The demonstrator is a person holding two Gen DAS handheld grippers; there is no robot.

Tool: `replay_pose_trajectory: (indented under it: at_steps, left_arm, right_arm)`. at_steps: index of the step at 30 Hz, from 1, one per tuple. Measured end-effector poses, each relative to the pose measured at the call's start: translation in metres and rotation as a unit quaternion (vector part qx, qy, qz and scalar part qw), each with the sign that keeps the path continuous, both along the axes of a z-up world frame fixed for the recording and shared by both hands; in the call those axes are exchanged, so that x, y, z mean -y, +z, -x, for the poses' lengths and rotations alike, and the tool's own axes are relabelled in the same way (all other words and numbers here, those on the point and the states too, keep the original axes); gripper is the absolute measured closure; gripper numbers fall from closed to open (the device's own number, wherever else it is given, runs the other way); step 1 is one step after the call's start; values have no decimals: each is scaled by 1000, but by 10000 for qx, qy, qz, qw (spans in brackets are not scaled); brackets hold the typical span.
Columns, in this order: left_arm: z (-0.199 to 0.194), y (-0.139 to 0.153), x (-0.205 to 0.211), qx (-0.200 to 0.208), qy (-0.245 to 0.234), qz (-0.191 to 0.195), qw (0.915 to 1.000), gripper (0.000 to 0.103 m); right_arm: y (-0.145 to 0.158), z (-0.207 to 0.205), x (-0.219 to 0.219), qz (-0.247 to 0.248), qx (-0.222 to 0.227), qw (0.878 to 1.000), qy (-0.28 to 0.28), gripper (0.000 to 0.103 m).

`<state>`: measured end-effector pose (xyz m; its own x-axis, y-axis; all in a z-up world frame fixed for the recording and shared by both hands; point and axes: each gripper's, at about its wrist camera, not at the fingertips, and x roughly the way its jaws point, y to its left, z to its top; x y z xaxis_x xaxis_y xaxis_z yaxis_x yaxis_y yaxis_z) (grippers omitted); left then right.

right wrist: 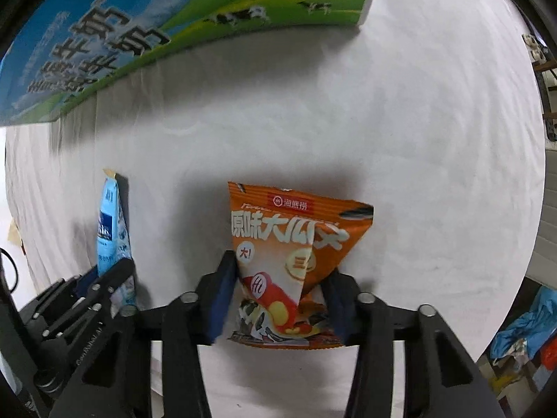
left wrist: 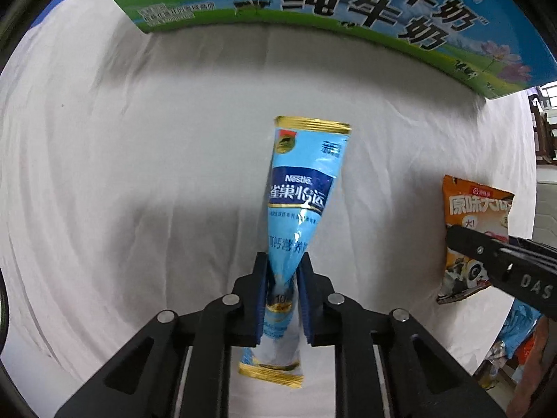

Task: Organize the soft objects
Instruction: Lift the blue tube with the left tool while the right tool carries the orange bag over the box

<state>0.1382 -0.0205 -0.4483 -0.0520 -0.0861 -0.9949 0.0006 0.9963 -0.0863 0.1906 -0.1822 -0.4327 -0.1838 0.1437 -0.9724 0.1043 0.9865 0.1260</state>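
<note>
The left gripper (left wrist: 283, 292) pinches a light-blue Nestlé sachet (left wrist: 299, 205) near its lower end, the pack jutting forward past the fingertips. The right gripper (right wrist: 278, 296) clamps an orange snack packet (right wrist: 292, 244), lettered 原味, between its pads. A milk carton (left wrist: 348, 7) printed 纯牛奶 stands ahead on a white cloth (left wrist: 139, 174).

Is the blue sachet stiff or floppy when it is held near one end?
Probably floppy: the blue sachet pinches into a narrow waist where the left hand-held gripper is shut on it. Its glossy film may be slippery. It seems light, since its long free end does not droop.
</note>
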Motion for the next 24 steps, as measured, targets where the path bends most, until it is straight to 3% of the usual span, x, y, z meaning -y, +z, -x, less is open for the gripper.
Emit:
replay_pose_trajectory:
  at_steps: [4, 11, 17, 24]
  left_arm:
    - [-1, 18, -3, 172, 95, 62, 9998, 91]
    - [3, 53, -2, 514, 146, 248, 9983, 91]
    - [6, 100, -5, 847, 210, 576, 9945, 91]
    - [-37, 165, -16, 1381, 346, 1085, 9839, 91]
  right_arm:
    - [2, 8, 0, 12, 82, 9999, -76, 67]
    - [28, 19, -2, -46, 350, 9994, 27, 69]
    - [74, 22, 2, -304, 670, 9973, 67, 69]
    - [144, 2, -1, -637, 1256, 9899, 161, 70]
